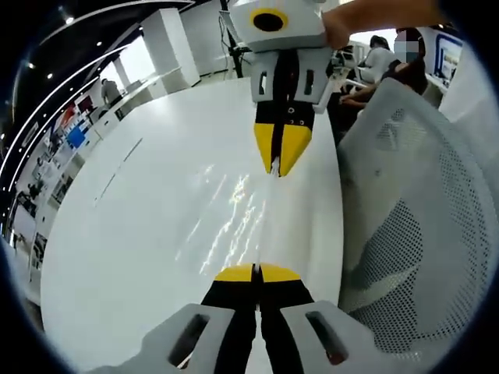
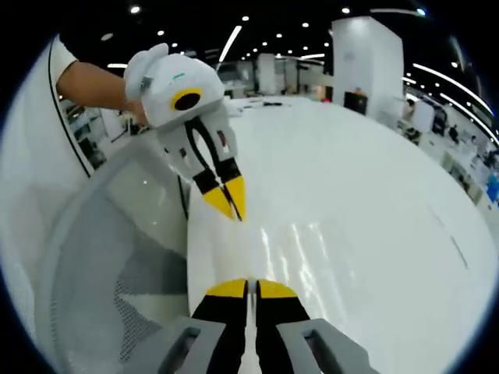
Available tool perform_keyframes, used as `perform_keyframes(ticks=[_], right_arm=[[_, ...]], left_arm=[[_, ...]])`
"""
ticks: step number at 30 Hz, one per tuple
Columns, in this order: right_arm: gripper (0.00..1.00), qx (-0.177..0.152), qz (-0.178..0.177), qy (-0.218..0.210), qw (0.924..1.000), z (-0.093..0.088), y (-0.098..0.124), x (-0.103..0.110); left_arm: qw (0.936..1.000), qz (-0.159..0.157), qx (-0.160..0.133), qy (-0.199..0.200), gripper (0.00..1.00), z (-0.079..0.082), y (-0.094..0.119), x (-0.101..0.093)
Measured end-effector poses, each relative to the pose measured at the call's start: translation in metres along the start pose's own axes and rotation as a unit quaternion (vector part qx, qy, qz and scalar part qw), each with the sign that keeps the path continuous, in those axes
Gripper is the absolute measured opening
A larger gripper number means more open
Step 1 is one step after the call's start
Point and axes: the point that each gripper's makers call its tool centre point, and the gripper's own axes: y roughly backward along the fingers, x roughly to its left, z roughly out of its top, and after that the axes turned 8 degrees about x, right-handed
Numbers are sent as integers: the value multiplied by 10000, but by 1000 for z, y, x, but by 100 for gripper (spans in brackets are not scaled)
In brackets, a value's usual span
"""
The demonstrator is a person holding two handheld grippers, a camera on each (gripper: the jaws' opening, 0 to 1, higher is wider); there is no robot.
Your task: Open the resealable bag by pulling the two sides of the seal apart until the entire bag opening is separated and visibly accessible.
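The clear resealable bag (image 1: 234, 214) stretches lengthwise from bottom centre upward, between the left gripper (image 1: 256, 273) and right gripper (image 1: 277, 165), both clamped on it.

**No readable text**

Nothing legible in either view. Left gripper view: coloured panels or signs (image 1: 72, 128) along the far wall, too small and blurred to read. Right gripper view: distant displays (image 2: 474, 167) at the hall edge, also unreadable. No label, brand or number can be made out on the grippers, the bag or the table.
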Motion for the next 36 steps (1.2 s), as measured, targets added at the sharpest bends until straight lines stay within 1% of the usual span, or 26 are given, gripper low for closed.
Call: perform_keyframes(ticks=[1,2,4,5,6,10,14,15,17,18,19,22,26,29,34,36], right_arm=[[0,33,-64,-8,10000,-8,7,-3],[0,14,-71,-68,10000,-12,11,-4],[0,72,-142,-145,9998,-24,18,-8],[0,78,-172,-173,9997,-29,22,-9],[0,80,-179,-180,9996,-30,23,-10],[0,206,-250,-261,9991,-49,35,-17],[0,240,-269,-288,9989,-56,36,-18],[0,224,-259,-357,9988,-58,36,-19],[0,250,-287,-332,9987,-61,36,-19],[0,190,-235,-378,9988,-60,37,-18],[0,177,-242,-400,9988,-59,37,-18],[0,227,-268,-391,9986,-60,36,-19],[0,269,-266,-403,9985,-61,36,-20],[0,261,-257,-535,9979,-60,36,-23],[0,289,-265,-569,9976,-59,36,-23],[2,246,-229,-570,9978,-58,36,-23]], left_arm=[[10000,19,31,-14,0,-3,0,1],[10000,-18,7,52,0,-2,1,1],[10000,-10,17,16,0,-2,0,1],[10000,-16,-2,34,0,-2,0,2],[9999,-35,-16,108,0,-3,-1,3],[9999,-56,-2,85,0,-7,0,6],[9999,-82,46,81,0,-8,-1,7],[9999,-75,64,82,0,-10,-1,7],[9999,-77,104,86,0,-12,-2,7],[9999,-105,55,86,0,-12,-1,7],[9998,-121,82,157,0,-13,-1,6],[9998,-112,117,71,0,-12,-2,6],[9998,-112,133,64,0,-11,-2,6],[9999,-42,139,15,0,-10,-2,8],[9999,-27,131,-51,0,-10,0,6],[9999,-12,113,-66,0,-11,-1,6]])
